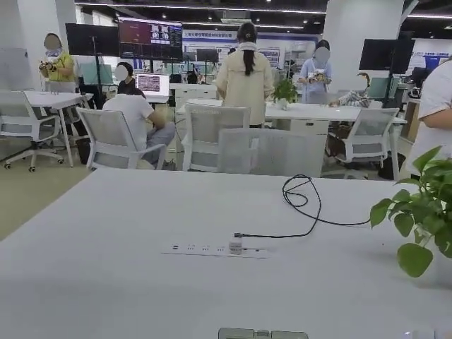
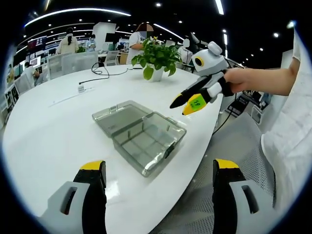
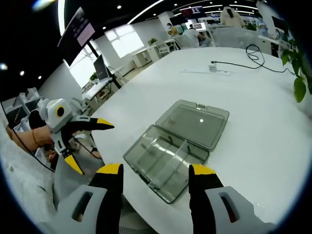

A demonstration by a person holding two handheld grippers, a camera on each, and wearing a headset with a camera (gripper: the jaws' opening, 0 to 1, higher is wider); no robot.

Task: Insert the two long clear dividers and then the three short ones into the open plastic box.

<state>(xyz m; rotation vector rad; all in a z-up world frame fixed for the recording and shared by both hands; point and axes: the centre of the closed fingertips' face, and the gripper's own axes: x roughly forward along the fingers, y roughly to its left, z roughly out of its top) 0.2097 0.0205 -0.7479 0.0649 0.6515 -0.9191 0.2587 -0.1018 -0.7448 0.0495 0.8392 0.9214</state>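
Plastic box [image 2: 141, 134] lies open, lid flat, near table [image 2: 48, 136] edge; left gripper [image 2: 158, 168] jaws wide apart, empty; right gripper [image 3: 156, 170] jaws parted, empty; its green sticker [image 2: 197, 102] illegible.

Bright, even indoor lighting; image quality fair, with strong fisheye warping in both gripper views.
Ceiling strip lights [image 2: 73, 10] and small spot lamps supply the light. The white table [image 1: 141, 240] reflects it softly and shadows are faint. A small glare spot sits on the lid of the plastic box [image 3: 176, 148]. The head view is slightly soft, and the plant [image 1: 424, 205] at its right edge is blurred. Straight lines bow toward the gripper views' edges.
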